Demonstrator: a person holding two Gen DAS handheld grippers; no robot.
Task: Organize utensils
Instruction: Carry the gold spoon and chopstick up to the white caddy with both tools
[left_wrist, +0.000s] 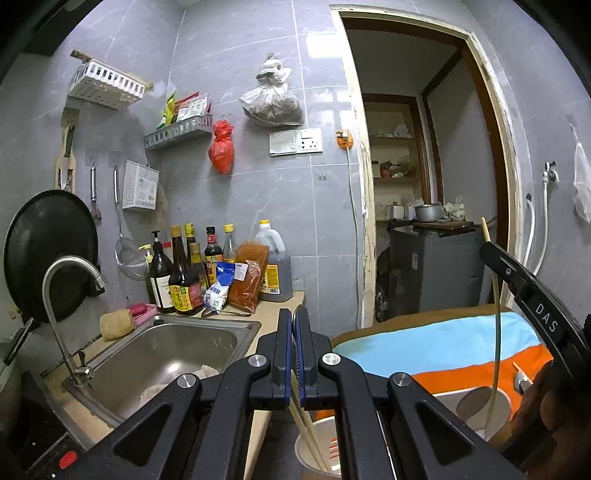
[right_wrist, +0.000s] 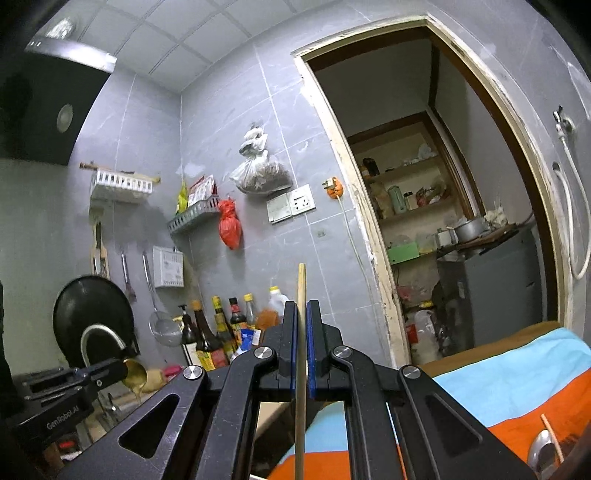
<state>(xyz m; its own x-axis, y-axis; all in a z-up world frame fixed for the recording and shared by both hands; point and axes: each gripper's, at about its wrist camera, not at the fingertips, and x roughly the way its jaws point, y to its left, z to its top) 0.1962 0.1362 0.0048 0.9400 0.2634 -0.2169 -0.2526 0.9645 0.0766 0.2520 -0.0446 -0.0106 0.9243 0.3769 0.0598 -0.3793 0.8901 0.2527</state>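
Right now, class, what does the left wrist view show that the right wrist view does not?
Only the left wrist view shows the sink and the white cup under the left gripper. Only the right wrist view shows the black hood and the ceiling. Both show the red bag, the doorway and the striped cloth.

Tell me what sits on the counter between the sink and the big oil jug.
In the left wrist view, between the sink and the oil jug: a red packet, a white-and-blue bag and a spoon.
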